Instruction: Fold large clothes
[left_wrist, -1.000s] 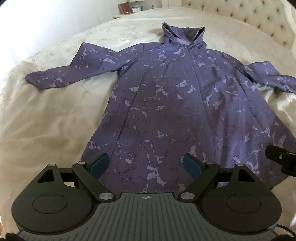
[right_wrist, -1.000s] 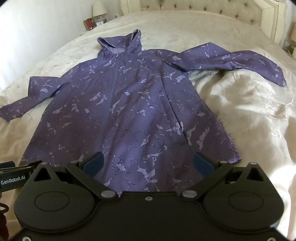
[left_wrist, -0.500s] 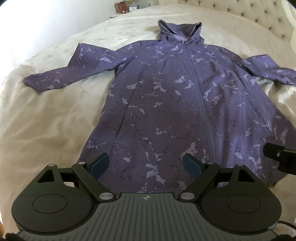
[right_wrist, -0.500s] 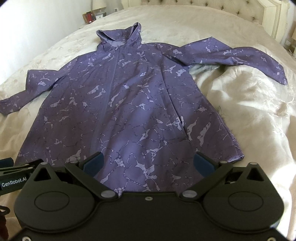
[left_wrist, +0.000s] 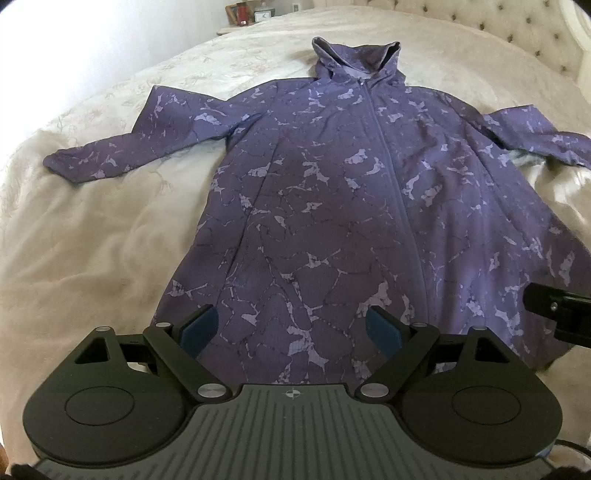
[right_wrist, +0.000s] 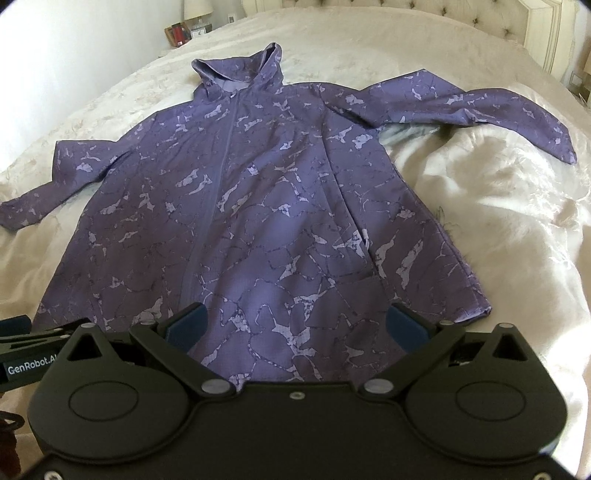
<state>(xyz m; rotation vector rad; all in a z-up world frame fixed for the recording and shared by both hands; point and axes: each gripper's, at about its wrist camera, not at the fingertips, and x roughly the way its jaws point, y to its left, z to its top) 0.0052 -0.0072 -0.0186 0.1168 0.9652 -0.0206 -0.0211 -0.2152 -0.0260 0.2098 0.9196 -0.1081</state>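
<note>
A long purple hooded jacket (left_wrist: 351, 206) with a pale marbled print lies flat, front up and zipped, on the bed; it also shows in the right wrist view (right_wrist: 258, 221). Its hood (left_wrist: 356, 59) points away from me and both sleeves are spread out to the sides. My left gripper (left_wrist: 291, 330) is open and empty, above the hem's left half. My right gripper (right_wrist: 295, 325) is open and empty, above the hem's right half. The right gripper's body shows at the right edge of the left wrist view (left_wrist: 557, 314).
The cream quilted bedspread (left_wrist: 92, 251) is rumpled, with folds to the right of the jacket (right_wrist: 509, 206). A tufted headboard (left_wrist: 535, 33) stands at the far end. A nightstand (right_wrist: 184, 33) with a lamp and small items is at the far left.
Both grippers have moved a little forward over the hem, so the jacket sits larger and closer in both views. Both grippers stay open.
</note>
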